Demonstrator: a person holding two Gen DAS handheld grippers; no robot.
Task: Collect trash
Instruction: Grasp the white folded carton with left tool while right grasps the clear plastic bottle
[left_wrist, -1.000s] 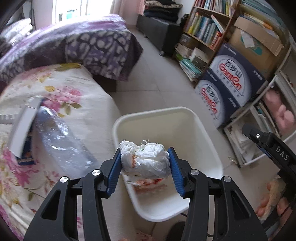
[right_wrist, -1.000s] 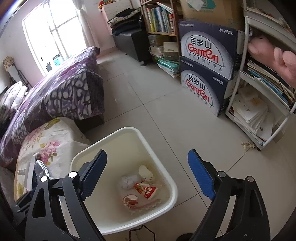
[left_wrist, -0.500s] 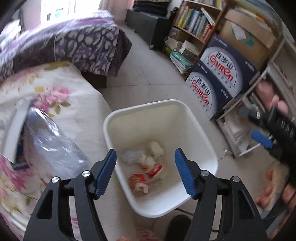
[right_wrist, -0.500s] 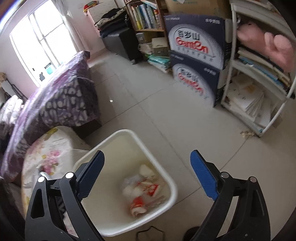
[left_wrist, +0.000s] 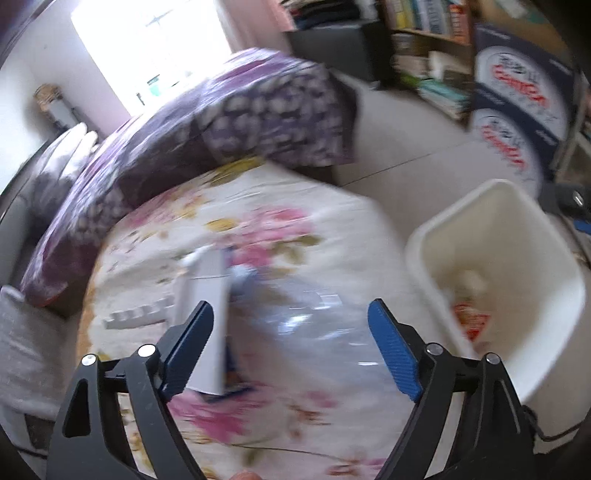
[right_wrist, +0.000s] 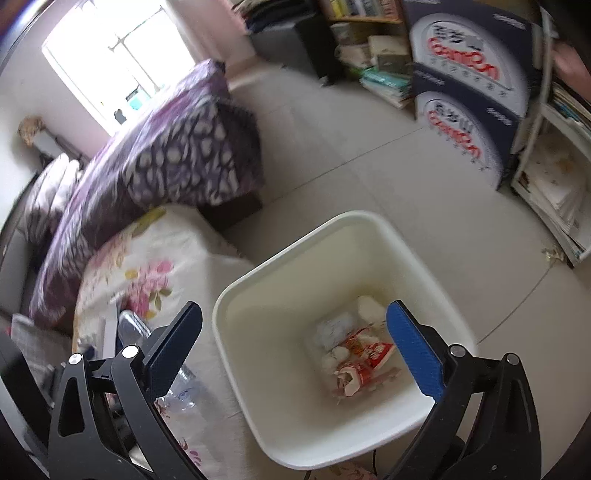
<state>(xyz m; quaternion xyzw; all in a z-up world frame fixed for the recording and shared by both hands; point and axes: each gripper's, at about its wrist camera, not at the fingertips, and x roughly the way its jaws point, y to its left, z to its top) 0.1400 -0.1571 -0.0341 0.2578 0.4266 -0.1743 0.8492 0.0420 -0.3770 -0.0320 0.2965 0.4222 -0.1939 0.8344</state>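
A white bin (right_wrist: 258, 295) stands on the floor beside the flowered bed; inside lie crumpled tissues and red-and-white wrappers (right_wrist: 360, 356). My left gripper (left_wrist: 291, 347) hovers over the bed with its jaws opening and nothing pressed between them; a clear plastic bottle (left_wrist: 306, 325) lies on the bedspread below the gap. The bin (left_wrist: 517, 258) sits at the right of the left wrist view. My right gripper (right_wrist: 295, 349) hangs above the bin's left rim, jaws opening wide and empty. The bottle (right_wrist: 184, 391) shows at its lower left.
A white box (left_wrist: 208, 295) and a white strip (left_wrist: 136, 317) lie on the flowered bedspread (left_wrist: 258, 229) next to the bottle. A purple quilt (right_wrist: 155, 155) covers the bed behind. Blue printed cartons (right_wrist: 469, 99) and bookshelves (right_wrist: 369, 44) line the far wall across tiled floor (right_wrist: 351, 177).
The left gripper let go of the tissue wad, which now lies in the bin, opened wider and swung left over the bottle on the bed. The right gripper shifted over the bin's left rim and opened slightly.
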